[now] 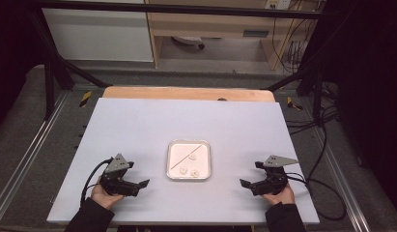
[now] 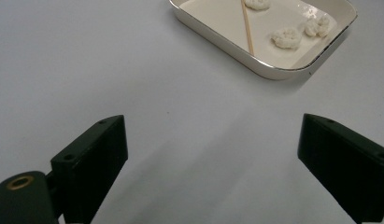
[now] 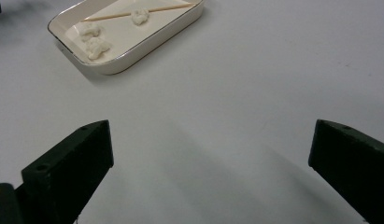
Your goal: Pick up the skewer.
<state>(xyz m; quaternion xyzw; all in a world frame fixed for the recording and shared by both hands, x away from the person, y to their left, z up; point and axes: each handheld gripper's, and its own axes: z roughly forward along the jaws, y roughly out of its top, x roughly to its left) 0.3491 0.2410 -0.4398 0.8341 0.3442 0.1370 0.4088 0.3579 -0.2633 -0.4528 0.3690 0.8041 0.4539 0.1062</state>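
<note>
A shallow white tray point(image 1: 188, 145) sits near the middle of the white table point(image 1: 138, 125), a little toward the near edge, midway between the two grippers and well apart from both. A thin wooden stick point(image 1: 186, 155) lies slantwise across its floor, running from the near left to the far right corner. Three small white lumps rest in the tray: one lump point(image 1: 192, 156) touches the stick near its middle, and the other two point(image 1: 183, 170) point(image 1: 195, 172) lie side by side along the near wall. The left gripper point(image 1: 138, 185) is held at the near left of the table, its jaws spread wide with nothing between them, pointing right toward the tray. The right gripper point(image 1: 248, 184) is held at the near right, jaws likewise spread wide and empty, pointing left toward the tray. In the left gripper view the tray point(image 2: 217, 37) lies far ahead and to the right; in the right gripper view the tray point(image 3: 133, 53) lies far ahead and to the left.
</note>
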